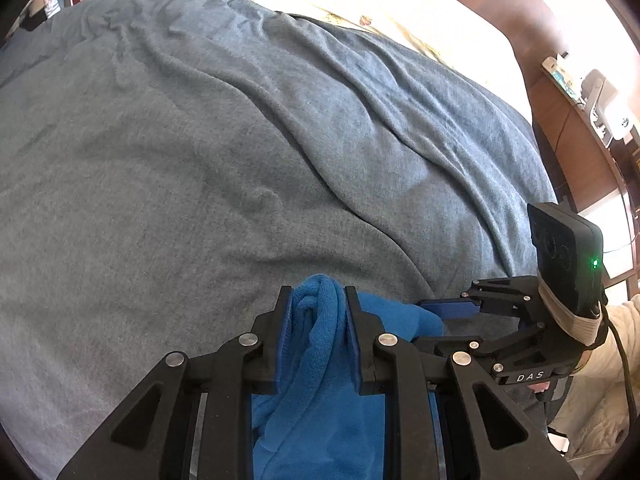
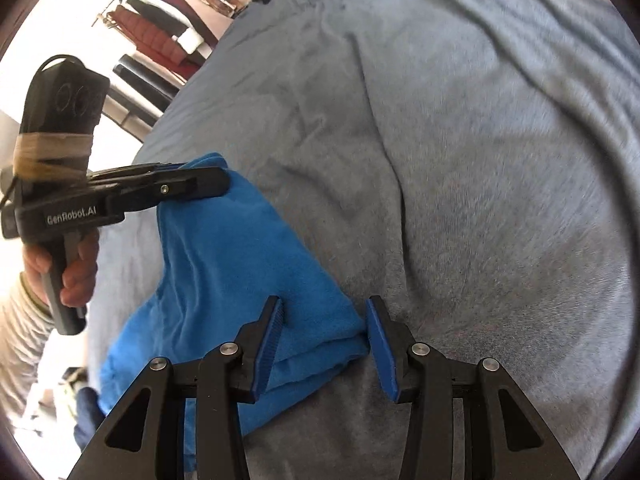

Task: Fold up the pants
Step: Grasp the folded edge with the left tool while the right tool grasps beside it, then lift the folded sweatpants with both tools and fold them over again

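Note:
The blue fleece pants (image 2: 236,264) lie bunched on a grey-blue blanket (image 2: 460,160) near the bed's near edge. My left gripper (image 1: 318,300) is shut on a bunched fold of the pants (image 1: 316,352); it also shows in the right wrist view (image 2: 216,184), gripping the pants' far corner. My right gripper (image 2: 326,320) is open, its jaws either side of the pants' folded near corner, which lies between them. It shows in the left wrist view (image 1: 448,312) to the right of the pants.
The blanket (image 1: 240,140) covers the bed in long creases. Cream pillows (image 1: 380,12) lie at the head. A wooden headboard and a bedside shelf with devices (image 1: 600,100) are at the right. Hanging clothes (image 2: 160,28) are beyond the bed.

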{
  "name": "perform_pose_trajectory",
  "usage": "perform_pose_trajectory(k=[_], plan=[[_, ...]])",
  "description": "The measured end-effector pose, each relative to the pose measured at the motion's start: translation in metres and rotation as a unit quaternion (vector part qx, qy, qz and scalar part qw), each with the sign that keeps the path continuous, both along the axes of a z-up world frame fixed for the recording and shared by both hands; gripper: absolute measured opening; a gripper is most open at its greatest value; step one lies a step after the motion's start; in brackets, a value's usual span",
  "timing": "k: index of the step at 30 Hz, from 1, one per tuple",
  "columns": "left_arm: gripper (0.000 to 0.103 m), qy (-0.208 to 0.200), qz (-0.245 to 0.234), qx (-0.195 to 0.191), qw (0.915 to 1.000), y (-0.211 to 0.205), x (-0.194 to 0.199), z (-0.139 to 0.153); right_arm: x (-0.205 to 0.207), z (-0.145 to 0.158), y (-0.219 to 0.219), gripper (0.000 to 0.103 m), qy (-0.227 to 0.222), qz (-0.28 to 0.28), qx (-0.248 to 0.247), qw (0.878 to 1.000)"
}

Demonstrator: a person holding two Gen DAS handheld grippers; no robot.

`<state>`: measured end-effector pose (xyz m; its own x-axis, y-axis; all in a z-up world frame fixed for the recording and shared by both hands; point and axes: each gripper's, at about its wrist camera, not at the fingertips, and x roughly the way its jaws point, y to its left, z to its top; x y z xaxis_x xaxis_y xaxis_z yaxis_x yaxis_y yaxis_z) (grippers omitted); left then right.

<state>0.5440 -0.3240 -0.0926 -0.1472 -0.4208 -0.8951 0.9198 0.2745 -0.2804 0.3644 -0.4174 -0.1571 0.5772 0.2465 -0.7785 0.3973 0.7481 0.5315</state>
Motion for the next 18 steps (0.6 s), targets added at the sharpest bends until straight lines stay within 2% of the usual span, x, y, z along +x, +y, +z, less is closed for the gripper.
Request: perform_pose_trajectory(k=[2,5,7,18], plan=[[0.023,0.001,0.003,0.001,1.0000,0.000,0.000,0.000,-0.001,-0.003,0.000,0.043,0.005,0.000,0.010,1.000],[0.023,-0.002,0.007,0.000,1.0000,0.003,-0.001,0.005,-0.001,0.001,0.004,0.031,0.010,-0.009,0.010,1.000],[0.023,-0.004,0.009,-0.004,0.9999,0.007,-0.001,0.011,-0.002,0.010,0.009,0.027,0.009,-0.014,-0.002,1.000],[0.023,-0.043,0.042,-0.041,0.9973,0.062,-0.002,0.068,-0.005,0.103,0.064,0.024,-0.042,0.012,-0.108,0.993]])
